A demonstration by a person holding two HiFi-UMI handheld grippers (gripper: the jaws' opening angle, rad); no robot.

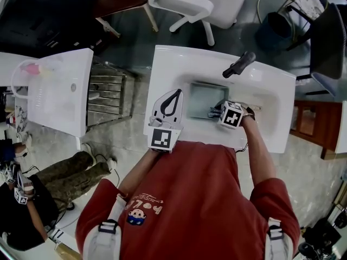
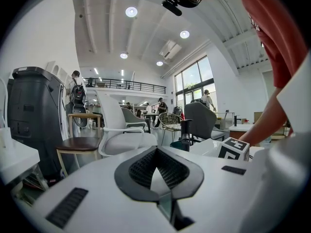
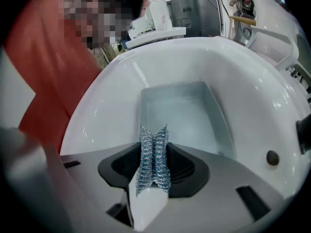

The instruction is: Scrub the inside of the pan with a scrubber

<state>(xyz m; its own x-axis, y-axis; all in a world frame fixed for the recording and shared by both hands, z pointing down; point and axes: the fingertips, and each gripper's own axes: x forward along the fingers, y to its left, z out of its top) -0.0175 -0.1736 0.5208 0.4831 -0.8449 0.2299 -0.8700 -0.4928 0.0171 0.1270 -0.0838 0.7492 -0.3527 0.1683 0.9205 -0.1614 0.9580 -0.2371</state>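
A rectangular grey-green pan (image 1: 205,98) lies in the white sink (image 1: 271,99). My right gripper (image 1: 217,111) hangs over the pan's right end, shut on a steel-wool scrubber (image 1: 212,112). In the right gripper view the silvery scrubber (image 3: 154,140) stands pinched between the jaws of the right gripper (image 3: 154,154), just above the pan (image 3: 182,115); whether it touches the pan cannot be told. My left gripper (image 1: 176,95) rests over the sink's left rim, beside the pan. The left gripper (image 2: 156,165) is shut with nothing between its pads and faces out into the room.
A black faucet (image 1: 239,64) rises at the sink's back rim. A second white sink (image 1: 59,91) stands to the left across a gap. White chairs (image 1: 195,4) are behind the sink. A small round hole (image 3: 272,157) sits in the basin wall.
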